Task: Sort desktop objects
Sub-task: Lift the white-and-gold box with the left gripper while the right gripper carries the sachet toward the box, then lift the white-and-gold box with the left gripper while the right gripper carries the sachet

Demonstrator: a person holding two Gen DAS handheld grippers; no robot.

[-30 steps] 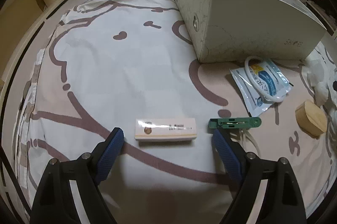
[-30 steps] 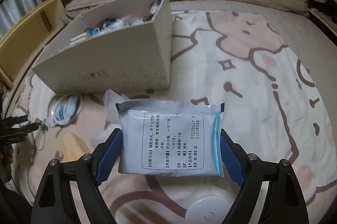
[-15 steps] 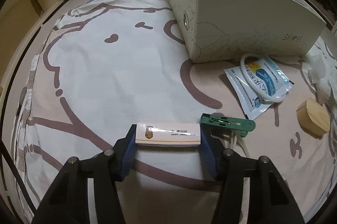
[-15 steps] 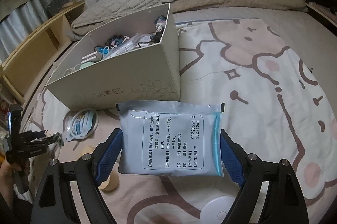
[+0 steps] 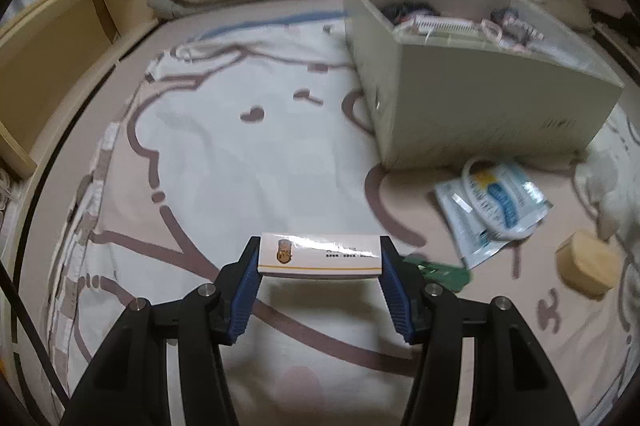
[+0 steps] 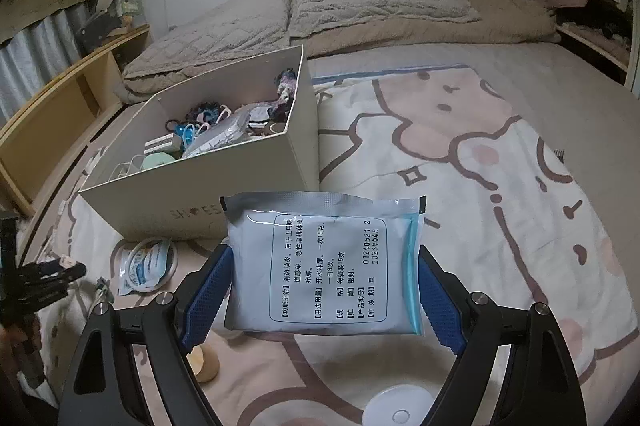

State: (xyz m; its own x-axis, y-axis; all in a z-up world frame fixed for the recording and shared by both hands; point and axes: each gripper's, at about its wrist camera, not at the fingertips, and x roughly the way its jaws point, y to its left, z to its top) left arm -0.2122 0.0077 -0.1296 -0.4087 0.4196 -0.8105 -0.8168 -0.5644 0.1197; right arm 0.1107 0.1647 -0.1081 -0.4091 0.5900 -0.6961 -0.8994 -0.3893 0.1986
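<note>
Desktop objects lie scattered over a bed (image 5: 224, 154) covered with a cartoon-print sheet, beside an open cream box (image 5: 492, 98). Inside the box, the right wrist view shows hair ties, a pale green round case, a small white carton, a clear packet and a purple fuzzy item, all piled loosely against the far and right walls.

The left tongs (image 5: 319, 268) clamp a slim white carton (image 5: 319, 255) by its two short ends, lifted clear of the sheet with its shadow beneath. Just right of it a green clip (image 5: 440, 272) rests on the sheet. Further right, near the box's front corner, lies a blue-and-white sachet (image 5: 492, 210) with a white ring on top, and beyond that a round wooden box (image 5: 586, 268).

The right tongs (image 6: 324, 290) stand wide and grip a flat medicine pouch (image 6: 324, 262) with printed text and a blue zip strip, pads pressed to its two side edges, held in the air in front of the cream box. Below it on the sheet sits a white round disc (image 6: 400, 408).
</note>
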